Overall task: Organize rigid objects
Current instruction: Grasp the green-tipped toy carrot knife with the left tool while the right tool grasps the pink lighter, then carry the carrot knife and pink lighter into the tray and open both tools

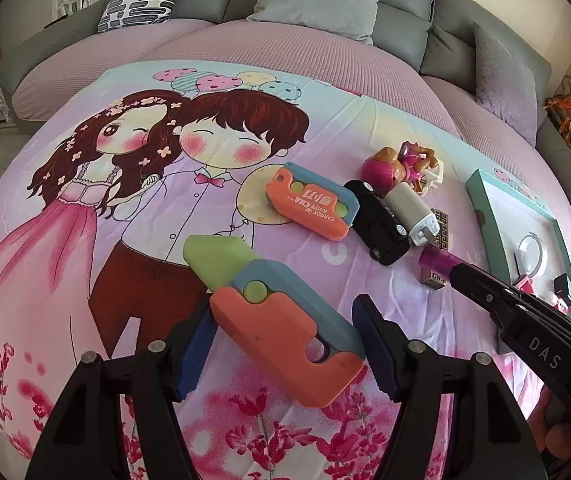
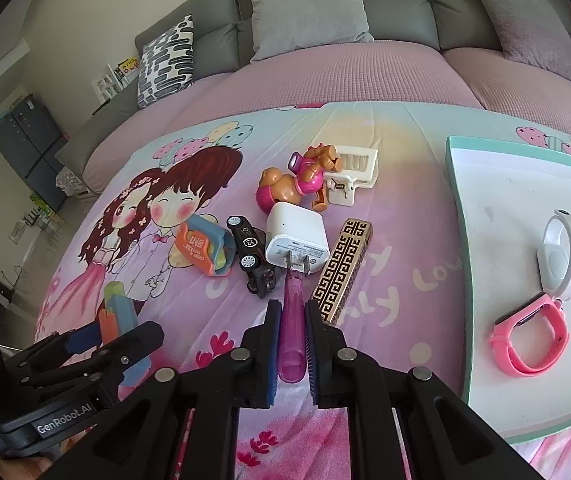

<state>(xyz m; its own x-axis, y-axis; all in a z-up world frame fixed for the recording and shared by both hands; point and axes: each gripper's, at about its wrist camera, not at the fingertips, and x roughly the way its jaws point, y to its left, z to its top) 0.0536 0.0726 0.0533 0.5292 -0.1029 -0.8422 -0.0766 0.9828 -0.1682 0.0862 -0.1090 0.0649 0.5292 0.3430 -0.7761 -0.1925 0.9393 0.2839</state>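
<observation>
Counting two carrot knives, one in the left gripper [image 1: 285, 344] clamped on carrot knife [image 1: 281, 316], its twin [image 1: 311, 205] at one o'clock by the toy car [image 1: 381, 226]; the right gripper [image 2: 291, 344] pinches a purple tube [image 2: 294, 332], charger [image 2: 296, 236] at twelve o'clock, tray [image 2: 497, 208] with one pink band [image 2: 529, 338] at three.

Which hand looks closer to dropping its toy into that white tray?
Probably the right. Its gripper is shut on the purple tube, and the tray lies just beside it. The left gripper with the carrot toy sits farther away.

Orange-blue carrot knife toy [image 1: 281, 320] and translucent purple tube [image 2: 292, 332], both gripped.
</observation>
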